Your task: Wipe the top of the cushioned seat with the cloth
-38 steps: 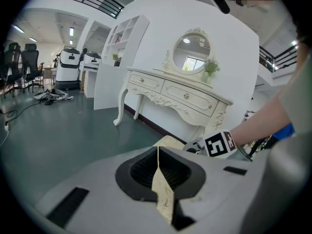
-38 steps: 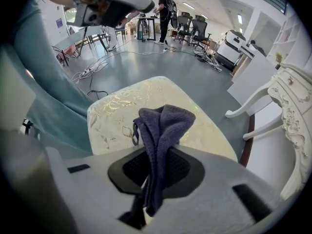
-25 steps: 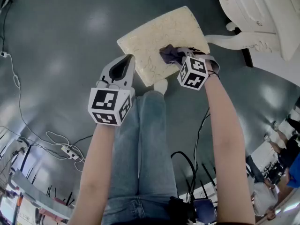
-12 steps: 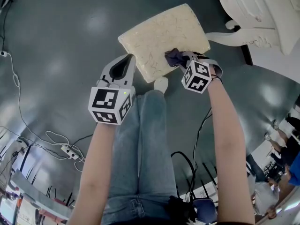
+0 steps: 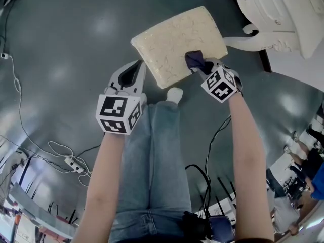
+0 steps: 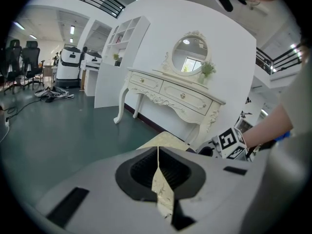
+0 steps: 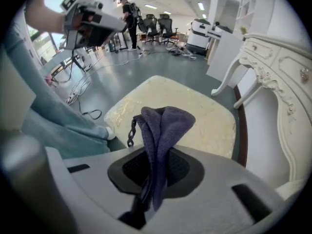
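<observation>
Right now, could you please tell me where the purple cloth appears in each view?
Head view: upper right of centre, the cloth on the near edge of the cushioned seat.
Left gripper view: not clearly made out.
Right gripper view: centre, clamped in the jaws.
Shared landmark: the cream cushioned seat.

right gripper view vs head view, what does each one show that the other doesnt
Only the right gripper view shows the right tongs shut on the purple cloth from close up, plus office chairs far back. Only the head view shows the right tongs' marker cube, the person's forearms and a power strip on the floor. Both show the cushioned seat with the cloth over it, the left tongs and the white dressing table.
</observation>
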`<move>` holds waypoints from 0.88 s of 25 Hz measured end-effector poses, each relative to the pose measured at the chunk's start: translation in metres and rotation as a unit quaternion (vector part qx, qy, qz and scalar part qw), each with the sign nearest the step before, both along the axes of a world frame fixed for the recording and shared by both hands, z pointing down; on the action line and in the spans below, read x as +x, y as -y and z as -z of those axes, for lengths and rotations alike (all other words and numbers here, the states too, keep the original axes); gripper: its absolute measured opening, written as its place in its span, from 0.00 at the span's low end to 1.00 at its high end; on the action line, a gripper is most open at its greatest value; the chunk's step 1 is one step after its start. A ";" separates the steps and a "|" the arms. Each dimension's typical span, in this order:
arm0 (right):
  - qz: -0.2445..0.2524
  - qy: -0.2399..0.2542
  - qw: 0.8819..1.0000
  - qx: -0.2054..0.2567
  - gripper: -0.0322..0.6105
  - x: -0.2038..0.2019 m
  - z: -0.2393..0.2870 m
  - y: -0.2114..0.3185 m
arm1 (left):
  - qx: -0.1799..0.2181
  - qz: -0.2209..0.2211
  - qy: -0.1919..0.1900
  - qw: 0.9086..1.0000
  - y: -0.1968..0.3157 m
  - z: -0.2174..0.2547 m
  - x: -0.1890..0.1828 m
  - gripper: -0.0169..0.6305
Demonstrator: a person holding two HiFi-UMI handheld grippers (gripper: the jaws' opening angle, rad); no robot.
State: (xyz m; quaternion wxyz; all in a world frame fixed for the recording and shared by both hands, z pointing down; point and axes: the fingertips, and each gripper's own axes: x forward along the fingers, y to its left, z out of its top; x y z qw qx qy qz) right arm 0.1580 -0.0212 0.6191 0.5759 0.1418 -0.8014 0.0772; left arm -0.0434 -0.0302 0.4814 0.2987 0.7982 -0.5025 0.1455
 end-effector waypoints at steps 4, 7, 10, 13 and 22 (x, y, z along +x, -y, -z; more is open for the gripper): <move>-0.041 0.059 0.997 0.020 0.10 -0.016 0.025 0.028 | 0.000 0.015 -0.004 1.000 0.001 0.003 -0.012 0.04; -0.035 0.075 0.996 0.036 0.10 -0.038 0.038 0.047 | 0.002 0.020 -0.005 1.000 0.002 0.005 -0.020 0.04; -0.025 0.087 0.995 0.045 0.10 -0.064 0.046 0.062 | 0.003 0.027 -0.006 1.000 0.004 0.007 -0.028 0.04; -0.020 0.088 0.994 0.054 0.10 -0.089 0.047 0.076 | 0.003 0.035 -0.006 0.999 0.005 0.008 -0.039 0.04; -0.080 0.078 0.993 0.044 0.10 -0.129 0.026 0.116 | -0.009 0.070 0.000 0.998 0.005 -0.005 -0.080 0.04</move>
